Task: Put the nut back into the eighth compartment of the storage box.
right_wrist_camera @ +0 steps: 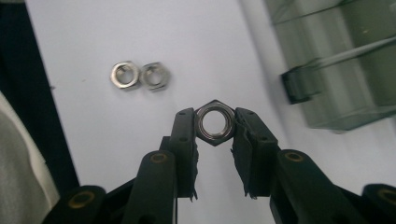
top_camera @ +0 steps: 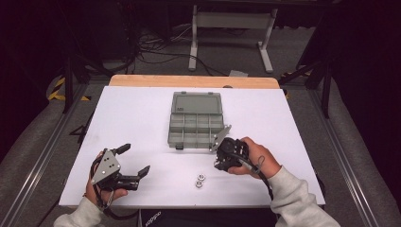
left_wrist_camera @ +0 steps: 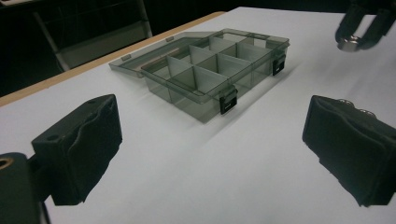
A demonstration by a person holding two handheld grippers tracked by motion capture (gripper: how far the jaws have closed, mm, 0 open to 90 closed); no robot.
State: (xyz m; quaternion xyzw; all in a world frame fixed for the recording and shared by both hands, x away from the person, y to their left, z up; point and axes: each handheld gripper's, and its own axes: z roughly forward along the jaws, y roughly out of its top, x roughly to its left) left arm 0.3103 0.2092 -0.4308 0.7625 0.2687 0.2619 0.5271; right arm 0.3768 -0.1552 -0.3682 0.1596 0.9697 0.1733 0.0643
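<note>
While the white table [top_camera: 142, 118] carries an open clear organizer box [top_camera: 195, 124] mid-table, the left gripper [top_camera: 135, 161] rests near the front edge, jaws wide apart, holding nothing. Right gripper [right_wrist_camera: 215, 128] is clamped on 1 hex nut [right_wrist_camera: 215, 122], lifted just beside the box's front; 2 nuts [top_camera: 200, 180] lie touching on the table near it.

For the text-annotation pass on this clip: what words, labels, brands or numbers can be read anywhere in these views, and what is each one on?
"adidas", upside down as seen from above: on the dark garment at the near table edge, high view; small and soft, so a likely reading only.
Organizer box: no label readable.
Held nut, two loose nuts: no markings legible.
Right gripper, left gripper: no lettering visible.
</note>
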